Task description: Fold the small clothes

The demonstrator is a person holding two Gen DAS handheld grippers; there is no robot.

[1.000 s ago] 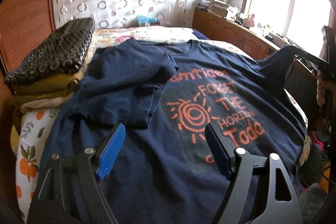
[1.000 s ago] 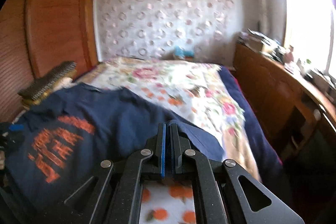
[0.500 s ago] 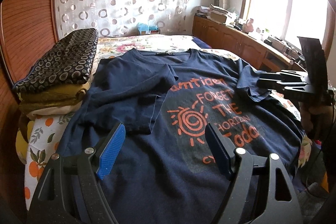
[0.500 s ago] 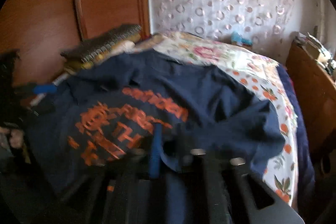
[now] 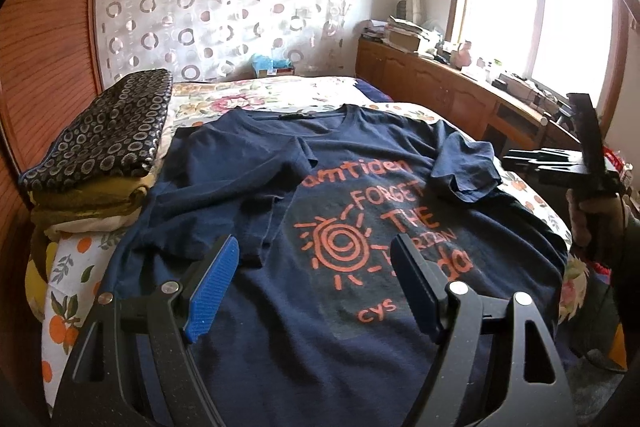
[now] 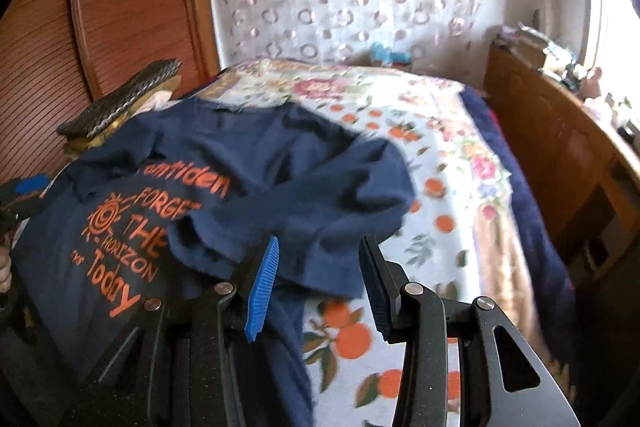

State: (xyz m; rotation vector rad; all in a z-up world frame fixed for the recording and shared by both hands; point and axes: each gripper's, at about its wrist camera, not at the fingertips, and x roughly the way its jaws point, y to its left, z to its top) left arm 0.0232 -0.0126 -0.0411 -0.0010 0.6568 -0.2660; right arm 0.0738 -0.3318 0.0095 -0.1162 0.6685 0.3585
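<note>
T-shirt (image 5: pixel 304 307) flat on bed (image 6: pixel 452 163); left gripper (image 5: pixel 316 287) wide, empty; right gripper (image 6: pixel 320 283) parted, empty

Hem of navy T-shirt (image 5: pixel 304 355) cut off at frame bottom behind the left gripper (image 5: pixel 316 281); windowsill clutter (image 5: pixel 464 53), far beyond its right finger, too small to identify.

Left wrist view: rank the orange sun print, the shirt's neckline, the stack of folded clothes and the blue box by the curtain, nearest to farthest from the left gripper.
From the left gripper:
1. Orange sun print, just ahead between the fingers.
2. Stack of folded clothes, off to the left on the bed edge.
3. Neckline, at the shirt's far end, centre.
4. Blue box, beyond the bed by the curtain.
</note>
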